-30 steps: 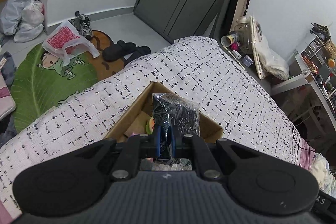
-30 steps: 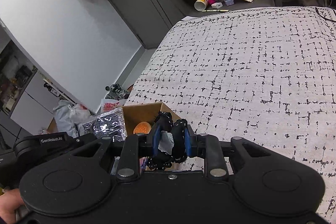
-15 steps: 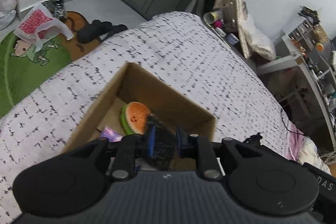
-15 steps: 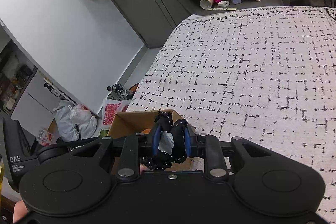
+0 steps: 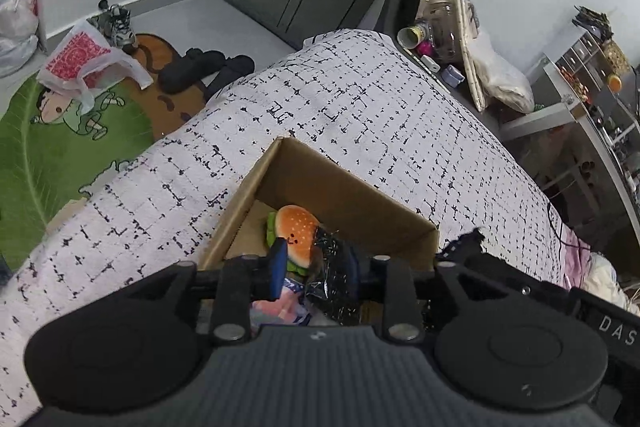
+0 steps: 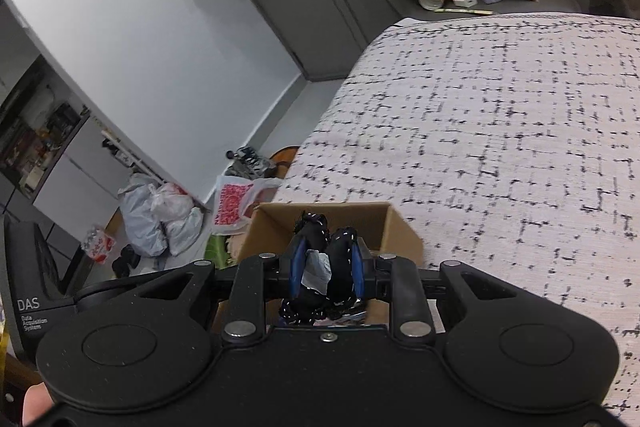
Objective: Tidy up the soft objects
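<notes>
Shiny black foil pouch (image 5: 334, 277) now lies low inside the cardboard box (image 5: 344, 193) on the bed (image 5: 360, 99); a second ago it stood upright, pinched in the left gripper (image 5: 316, 269). Its jaws have just been opening: blue pads apart, pouch between them, and it looks released, though the right pad is hidden behind it. Burger plush (image 5: 294, 235) is now in plain view in the box, just behind the pouch; something pink and white (image 5: 280, 303) beneath. Right gripper (image 6: 326, 269) has moved in over the box (image 6: 396, 231) and its jaws have just been opening slightly, still pressing a black white-speckled soft bundle with a grey tag (image 6: 316, 269). Floor beside the bed: green rug (image 5: 48, 147), red-printed plastic bag (image 5: 82, 61).
</notes>
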The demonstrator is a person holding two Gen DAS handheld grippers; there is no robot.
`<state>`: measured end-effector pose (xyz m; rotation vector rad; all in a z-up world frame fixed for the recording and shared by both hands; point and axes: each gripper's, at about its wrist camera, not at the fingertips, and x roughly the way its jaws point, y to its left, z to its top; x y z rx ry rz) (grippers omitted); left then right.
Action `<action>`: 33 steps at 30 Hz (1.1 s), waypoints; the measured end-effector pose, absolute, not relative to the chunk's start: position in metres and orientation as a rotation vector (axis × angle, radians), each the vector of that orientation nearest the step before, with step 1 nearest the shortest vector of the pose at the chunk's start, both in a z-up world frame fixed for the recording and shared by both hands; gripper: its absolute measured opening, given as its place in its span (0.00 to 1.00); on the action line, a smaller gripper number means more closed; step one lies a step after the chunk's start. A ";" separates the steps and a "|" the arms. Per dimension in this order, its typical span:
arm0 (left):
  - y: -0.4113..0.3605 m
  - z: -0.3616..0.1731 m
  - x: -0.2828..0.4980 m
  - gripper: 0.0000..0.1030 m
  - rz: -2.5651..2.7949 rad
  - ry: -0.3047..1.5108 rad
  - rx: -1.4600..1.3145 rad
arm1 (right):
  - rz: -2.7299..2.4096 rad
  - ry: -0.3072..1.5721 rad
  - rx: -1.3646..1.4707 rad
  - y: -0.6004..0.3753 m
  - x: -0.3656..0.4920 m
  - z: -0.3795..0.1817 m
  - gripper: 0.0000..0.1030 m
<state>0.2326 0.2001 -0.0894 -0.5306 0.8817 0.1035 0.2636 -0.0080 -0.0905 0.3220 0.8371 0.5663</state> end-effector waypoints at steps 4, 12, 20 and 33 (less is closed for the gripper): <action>0.199 -0.085 0.227 0.46 0.117 0.889 -0.509 | 0.564 0.804 0.310 -0.009 0.255 -0.083 0.48; 0.189 -0.063 0.207 0.76 0.130 0.892 -0.465 | 0.547 0.803 0.325 -0.031 0.237 -0.071 0.56; 0.172 -0.039 0.184 0.83 0.115 0.874 -0.429 | 0.553 0.783 0.275 -0.048 0.209 -0.047 0.75; 0.144 0.001 0.140 0.99 0.104 0.841 -0.370 | 0.498 0.755 0.259 -0.095 0.165 -0.031 0.92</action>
